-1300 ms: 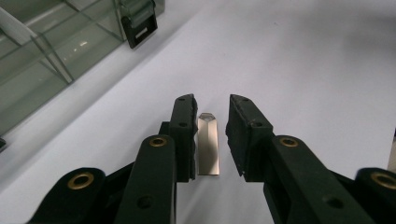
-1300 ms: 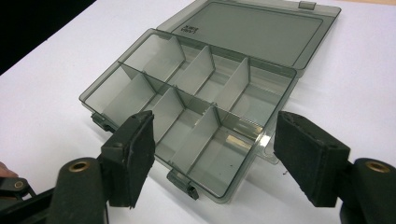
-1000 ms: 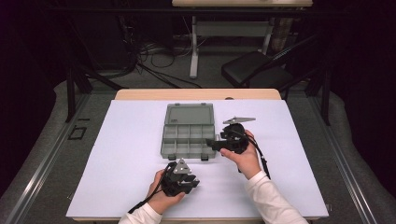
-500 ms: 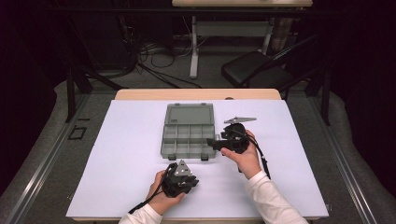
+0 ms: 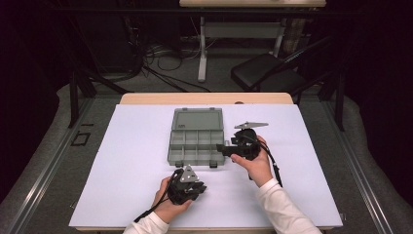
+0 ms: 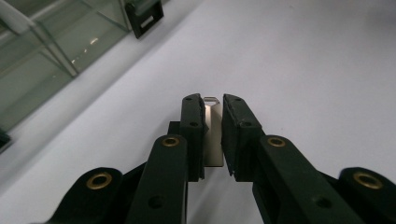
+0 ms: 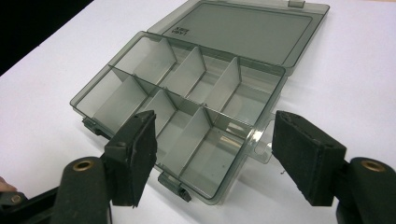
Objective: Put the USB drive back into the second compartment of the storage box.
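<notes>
Pinching a half-hidden metal piece, left tongs.

L claw pinching small metal clip above white tabletop; organizer box upper-left.

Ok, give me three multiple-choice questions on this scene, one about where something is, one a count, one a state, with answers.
1. Where is the small metal piece?
A. in the organizer box
B. between the left gripper's jaws
C. on the floor

2. How many compartments has the organizer box?
A. four
B. eight
C. twelve

3. How is the box's lid?
A. open, lying flat
B. latched shut
C. removed

Answers: 1 B, the jaws clamp it; 2 B, two rows of four; 3 A, it lies hinged back on the table.
</notes>
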